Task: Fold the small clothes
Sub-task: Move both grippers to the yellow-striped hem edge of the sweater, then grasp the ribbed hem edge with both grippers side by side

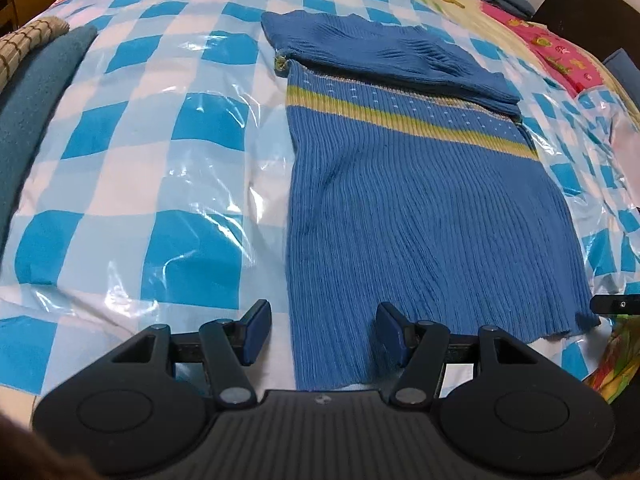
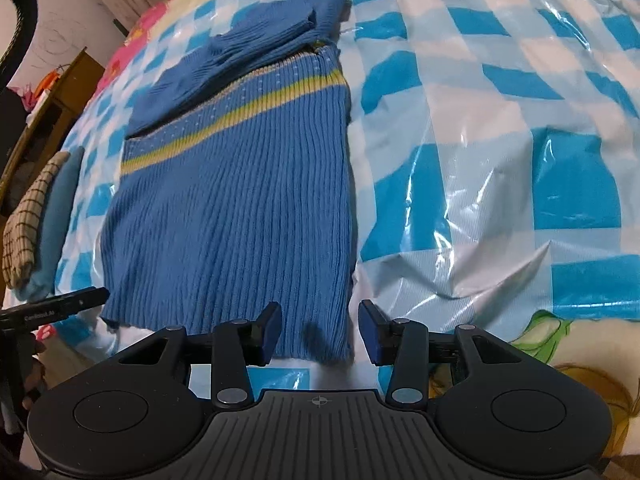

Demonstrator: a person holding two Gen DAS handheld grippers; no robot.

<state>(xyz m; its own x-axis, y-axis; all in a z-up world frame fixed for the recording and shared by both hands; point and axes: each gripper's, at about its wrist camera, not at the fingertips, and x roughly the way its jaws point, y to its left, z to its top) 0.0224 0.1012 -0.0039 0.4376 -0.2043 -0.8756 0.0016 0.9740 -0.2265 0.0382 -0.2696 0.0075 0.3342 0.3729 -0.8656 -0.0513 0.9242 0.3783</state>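
Note:
A blue ribbed sweater [image 1: 420, 208] with a yellow-green stripe lies flat on the blue-and-white checked plastic sheet [image 1: 160, 140] over the bed. Its sleeves [image 1: 380, 48] are folded across the top. My left gripper [image 1: 324, 332] hovers open over the near left hem corner, and the sweater's edge runs between its fingers. In the right wrist view the sweater [image 2: 232, 220] fills the left half. My right gripper [image 2: 320, 332] straddles the near right hem corner with its jaws still opening and its pads clear of the knit. The left gripper's fingertip [image 2: 56, 304] shows at the left edge.
A folded teal cloth [image 1: 40, 100] and a beige checked cloth [image 1: 24, 44] lie at the bed's left side. A flowered quilt [image 1: 560, 52] borders the sheet at the back and right. Wooden furniture [image 2: 52, 108] stands beyond the bed.

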